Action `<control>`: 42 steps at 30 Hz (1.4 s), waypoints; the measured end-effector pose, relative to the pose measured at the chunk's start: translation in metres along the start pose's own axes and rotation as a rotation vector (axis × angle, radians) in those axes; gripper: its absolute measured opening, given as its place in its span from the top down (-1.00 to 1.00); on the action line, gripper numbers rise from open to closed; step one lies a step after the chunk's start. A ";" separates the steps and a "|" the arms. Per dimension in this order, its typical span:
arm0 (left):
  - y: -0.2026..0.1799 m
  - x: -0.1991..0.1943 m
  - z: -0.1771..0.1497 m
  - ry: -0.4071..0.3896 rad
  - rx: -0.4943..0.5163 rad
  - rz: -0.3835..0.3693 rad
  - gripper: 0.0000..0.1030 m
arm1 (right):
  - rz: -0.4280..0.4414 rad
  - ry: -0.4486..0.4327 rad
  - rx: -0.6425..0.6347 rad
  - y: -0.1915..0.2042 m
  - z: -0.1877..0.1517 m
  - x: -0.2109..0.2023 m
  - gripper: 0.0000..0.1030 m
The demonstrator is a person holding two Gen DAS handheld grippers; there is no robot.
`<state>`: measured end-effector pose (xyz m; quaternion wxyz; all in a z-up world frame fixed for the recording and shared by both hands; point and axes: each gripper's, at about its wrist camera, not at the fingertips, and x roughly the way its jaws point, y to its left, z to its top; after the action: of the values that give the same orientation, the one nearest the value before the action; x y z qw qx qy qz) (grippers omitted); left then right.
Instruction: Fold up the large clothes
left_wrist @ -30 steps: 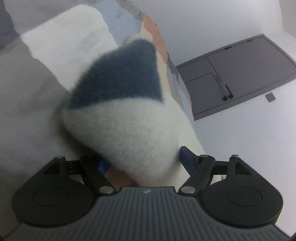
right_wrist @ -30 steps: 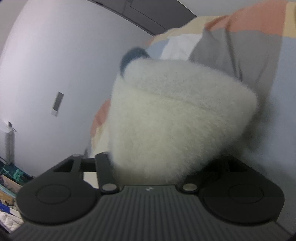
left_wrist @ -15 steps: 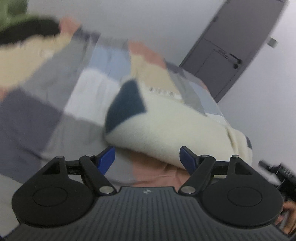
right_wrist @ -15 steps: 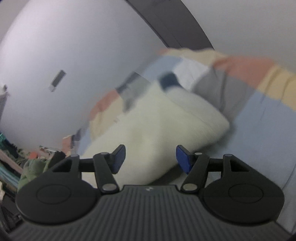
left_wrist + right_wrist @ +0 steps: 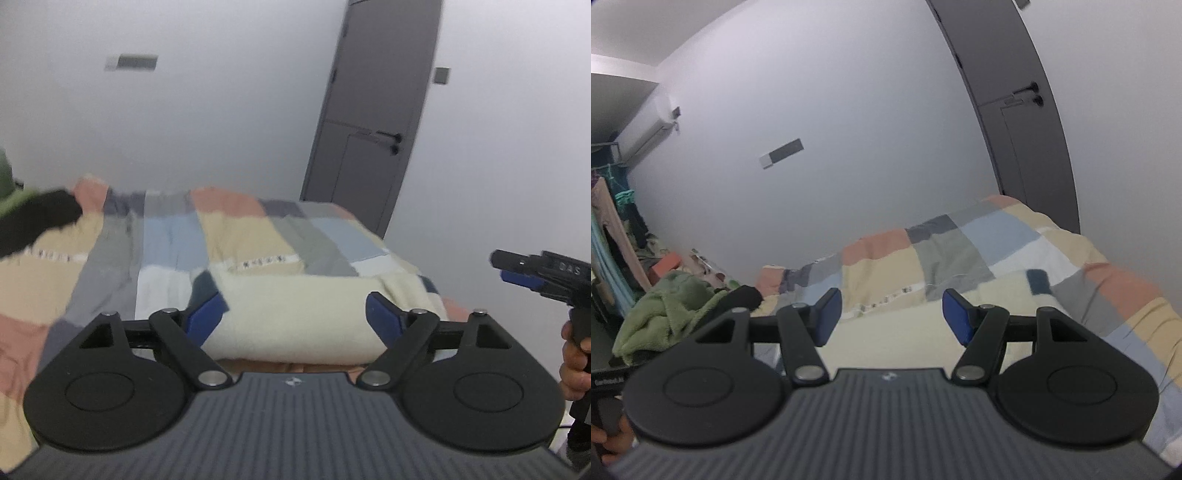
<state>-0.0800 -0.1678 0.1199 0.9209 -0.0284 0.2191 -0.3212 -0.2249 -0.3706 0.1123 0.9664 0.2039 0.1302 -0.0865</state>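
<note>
A: Status on the fold?

B: Cream fleece (image 5: 295, 317) lies folded on the quilt (image 5: 170, 240), near the bed's front edge. One dark blue patch shows at its left corner in the left view, another at the far corner in the right view (image 5: 1038, 280).

A: Grippers?

B: Both empty, both held up off the bed. My left gripper (image 5: 295, 314) has its jaws spread wide, and they have just been opening further. Nothing sits between them; the fleece is only visible past the gap, below and beyond the pads. My right gripper (image 5: 891, 314) has its jaws apart too, a bit narrower, with no cloth in them.

A: Contact with the fleece?

B: None from either one. Blue pads on both are bare.

A: See each other?

B: Right gripper shows at the right edge of the left view (image 5: 532, 273), with a hand (image 5: 576, 362) on its handle.

A: Anything else on the bed?

B: Green blanket (image 5: 668, 310) and a black cloth (image 5: 742, 299) heaped at the far left end, well apart from the fleece. Grey door (image 5: 373, 110) behind the bed, closed. Frames are a little soft, so fine detail on the quilt print is unreadable.
</note>
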 end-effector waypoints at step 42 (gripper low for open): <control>-0.012 -0.038 -0.056 0.013 0.102 0.120 -0.95 | -0.122 0.089 -0.171 0.084 -0.087 -0.040 -0.32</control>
<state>-0.1376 -0.1496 0.0861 0.9373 0.0339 0.2100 -0.2762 -0.2629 -0.2539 0.0784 0.9665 0.1162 0.1922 -0.1244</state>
